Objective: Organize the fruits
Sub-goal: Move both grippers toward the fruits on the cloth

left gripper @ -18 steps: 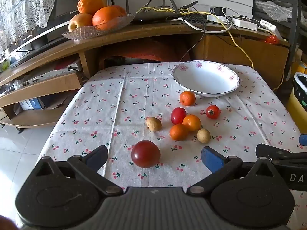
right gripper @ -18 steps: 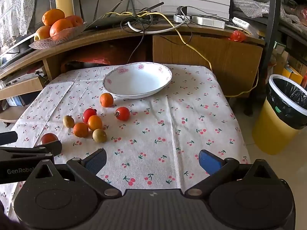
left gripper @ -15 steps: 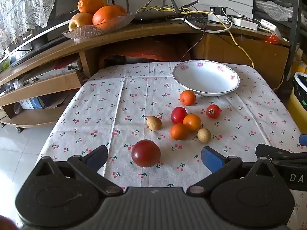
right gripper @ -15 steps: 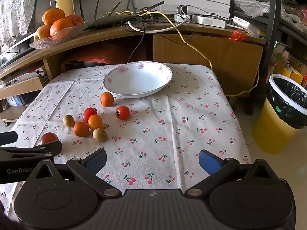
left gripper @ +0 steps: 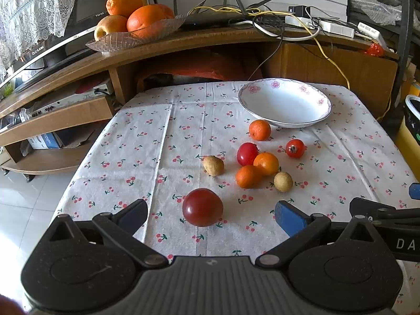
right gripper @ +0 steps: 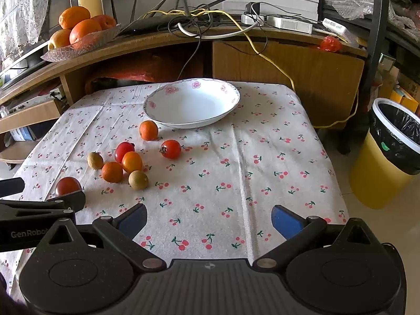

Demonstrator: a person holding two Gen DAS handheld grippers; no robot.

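Left wrist view: left gripper (left gripper: 211, 216) spread wide, empty, dark red tomato (left gripper: 202, 207) just ahead between the fingertips. Advance level, centre, close gently. Right gripper (right gripper: 208, 216) likewise wide, empty; white bowl (right gripper: 231, 106) well ahead.

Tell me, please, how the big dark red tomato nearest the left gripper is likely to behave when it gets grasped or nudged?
The dark red tomato looks round and smooth-skinned, so it would probably roll on the flat tablecloth if nudged. Its glossy skin may slip between the pads, and hard squeezing could bruise it.
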